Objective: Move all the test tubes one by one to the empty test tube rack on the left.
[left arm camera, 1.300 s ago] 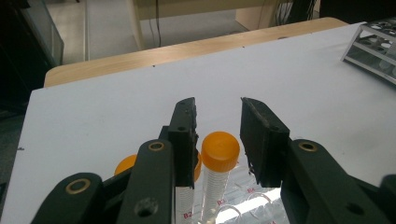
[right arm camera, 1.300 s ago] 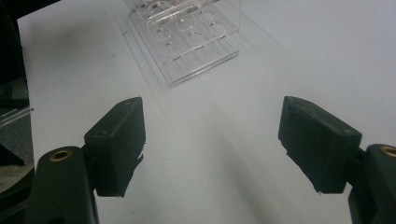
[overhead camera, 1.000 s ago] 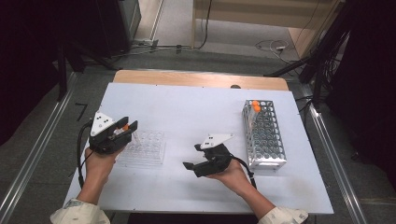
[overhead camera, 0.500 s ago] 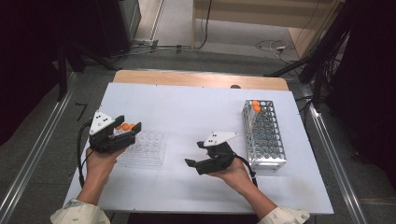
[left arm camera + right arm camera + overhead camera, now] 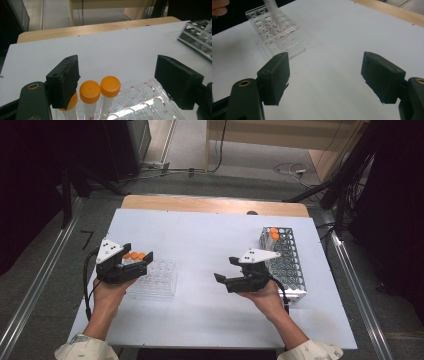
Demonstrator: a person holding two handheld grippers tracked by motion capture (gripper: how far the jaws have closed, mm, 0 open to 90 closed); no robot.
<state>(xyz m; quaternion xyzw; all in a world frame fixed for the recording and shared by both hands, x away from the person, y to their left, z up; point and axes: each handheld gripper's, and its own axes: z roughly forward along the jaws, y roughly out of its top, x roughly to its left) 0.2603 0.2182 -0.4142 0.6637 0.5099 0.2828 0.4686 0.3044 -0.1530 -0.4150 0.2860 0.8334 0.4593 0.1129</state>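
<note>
Three tubes with orange caps (image 5: pixel 90 92) stand side by side in the near left corner of a clear plastic rack (image 5: pixel 152 100). My left gripper (image 5: pixel 120 75) sits around them, and its jaws have just been opening. They stand wide apart: the left pad (image 5: pixel 65 80) is right beside the leftmost cap and partly hides it, the right pad is well clear. In the high view the left gripper (image 5: pixel 139 260) is at the clear rack (image 5: pixel 159 279). My right gripper (image 5: pixel 225 269) hovers open and empty over the table's middle, pointing left toward that rack (image 5: pixel 277 32).
A metal wire rack (image 5: pixel 285 262) stands at the right, just behind my right hand, with orange-capped tubes (image 5: pixel 273 234) at its far end. The white table top (image 5: pixel 200 240) has a wooden strip along its far edge. Dark floor and cables lie beyond.
The left jaws have opened, and the orange caps now show between them. The right gripper has risen and shifted to the right, toward the metal rack. The left hand stayed put.
</note>
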